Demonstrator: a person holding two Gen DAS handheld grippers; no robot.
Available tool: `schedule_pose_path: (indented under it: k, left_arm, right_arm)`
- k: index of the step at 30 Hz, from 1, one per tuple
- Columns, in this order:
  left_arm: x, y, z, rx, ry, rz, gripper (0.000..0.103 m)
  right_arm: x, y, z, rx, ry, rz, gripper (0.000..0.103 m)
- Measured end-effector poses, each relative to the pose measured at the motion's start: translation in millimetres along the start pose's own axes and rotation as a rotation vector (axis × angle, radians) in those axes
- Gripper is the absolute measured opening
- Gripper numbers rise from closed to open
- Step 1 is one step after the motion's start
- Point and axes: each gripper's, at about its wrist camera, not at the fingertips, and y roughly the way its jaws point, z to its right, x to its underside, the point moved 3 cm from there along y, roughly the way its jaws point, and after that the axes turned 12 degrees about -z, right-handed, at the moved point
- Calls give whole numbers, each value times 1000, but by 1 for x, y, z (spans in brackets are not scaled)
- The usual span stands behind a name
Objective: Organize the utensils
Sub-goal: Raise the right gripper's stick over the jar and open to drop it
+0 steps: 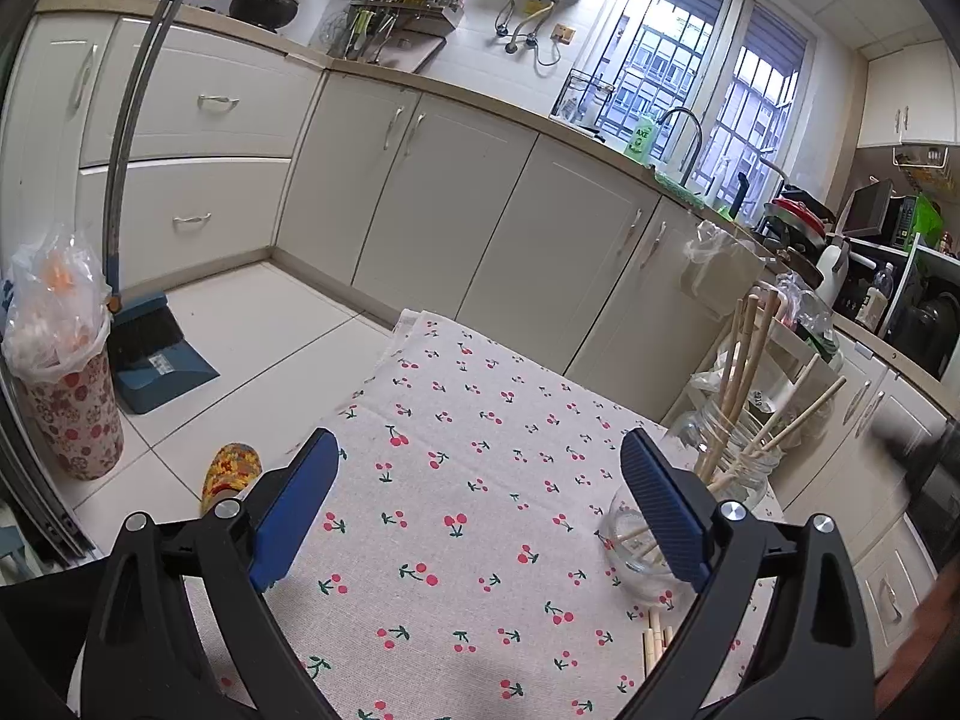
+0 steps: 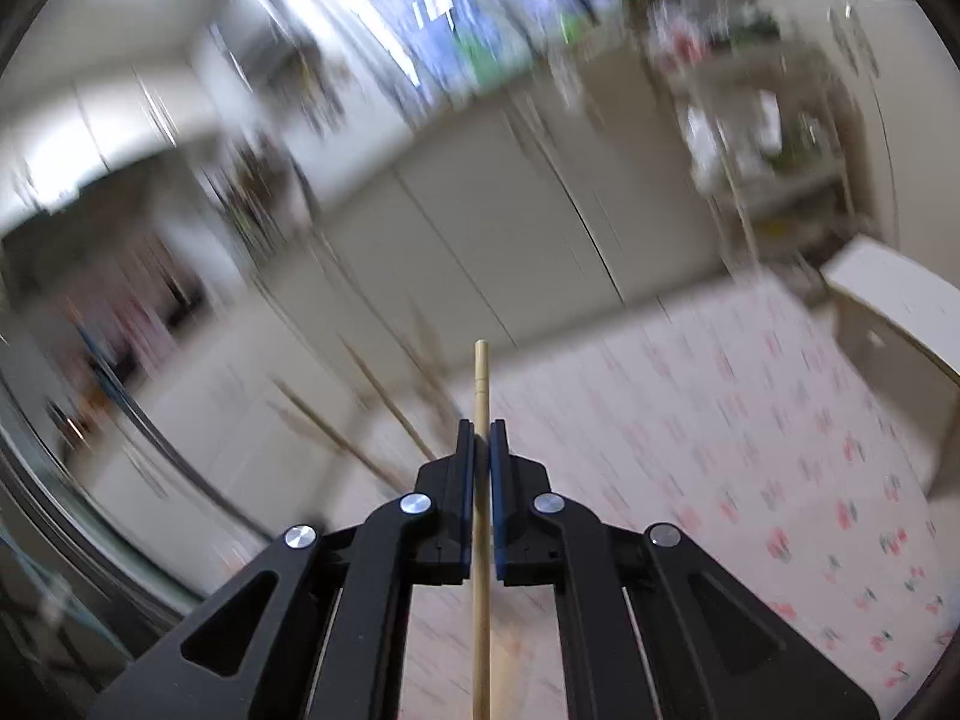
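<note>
Right gripper (image 2: 482,444) clamped on one chopstick (image 2: 480,372); left gripper (image 1: 480,480) spread wide with nothing in it.

From my seat, the right jaws are pinched nearly together on a pale wooden chopstick that runs straight along the slot between the blue pads, its squared end poking out past the fingertips; the background in that view is smeared by blur. My left gripper's jaws stand far apart above the cherry-print tablecloth (image 1: 456,420), touching nothing. Taking the glass jar (image 1: 738,450) as landmark: several chopsticks lean upright in it, a second clear jar (image 1: 636,546) lies on its side just in front of it, and a few loose chopstick ends (image 1: 654,639) lie on the cloth nearer me.
</note>
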Motion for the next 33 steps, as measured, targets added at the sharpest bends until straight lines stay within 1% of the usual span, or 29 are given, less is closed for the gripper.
schedule_pose_path:
  k: [1, 4, 6, 8, 13, 14, 18, 22, 27, 30, 33]
  left_arm:
    - [0, 0, 0, -1, -1, 1, 91]
    - [0, -1, 0, 0, -5, 3, 91]
    - [0, -1, -2, 3, -10, 3, 91]
    - [0, 0, -4, 7, -15, 1, 91]
    - [0, 2, -7, 22, -25, -10, 91]
    - [0, 3, -7, 24, -26, -12, 91]
    - [0, 5, -6, 39, -28, -18, 91]
    - [1, 6, -6, 46, -30, -23, 91]
    - [1, 6, -7, 54, -38, -25, 91]
    - [1, 7, -6, 57, -38, -27, 91]
    - [1, 7, -5, 59, -37, -27, 92]
  right_arm:
    - [-10, -3, -11, -16, -15, 58, 6]
    - [-28, 0, -34, -17, -73, 179, 6]
    - [-33, 9, -45, -8, -105, 216, 6]
    - [-38, 22, -53, 6, -128, 235, 6]
    - [-45, 61, -56, 50, -154, 235, 6]
    - [-44, 65, -52, 56, -155, 238, 6]
    - [-52, 77, -55, 85, -168, 265, 6]
    - [-57, 88, -63, 154, -202, 284, 6]
    - [-52, 113, -61, 246, -222, 212, 6]
    - [-47, 125, -54, 281, -228, 163, 6]
    - [-43, 127, -54, 300, -250, 143, 6]
